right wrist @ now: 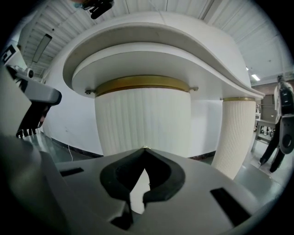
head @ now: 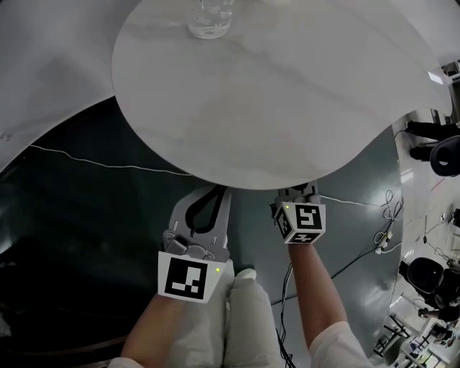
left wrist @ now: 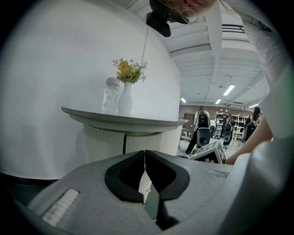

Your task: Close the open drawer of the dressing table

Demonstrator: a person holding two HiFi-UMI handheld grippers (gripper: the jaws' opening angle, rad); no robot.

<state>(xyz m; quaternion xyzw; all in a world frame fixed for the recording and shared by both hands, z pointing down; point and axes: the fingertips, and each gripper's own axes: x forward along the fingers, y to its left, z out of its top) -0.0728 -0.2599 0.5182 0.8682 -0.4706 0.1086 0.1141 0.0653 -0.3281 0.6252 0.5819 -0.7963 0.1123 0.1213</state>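
The white dressing table top fills the upper head view. Under it stands a fluted white body with a gold band. A dark vertical gap splits the fluted front in the left gripper view; I cannot tell a drawer front apart from the rest. My left gripper is shut and empty, just short of the table's near edge. My right gripper is shut and empty too, close to the fluted body. In the head view its tips are hidden under the tabletop's edge, and only its marker cube shows.
A glass jar stands on the top's far side, beside a white vase with yellow flowers. A second fluted leg stands to the right. A white cable runs over the dark floor. Chairs and people stand further right.
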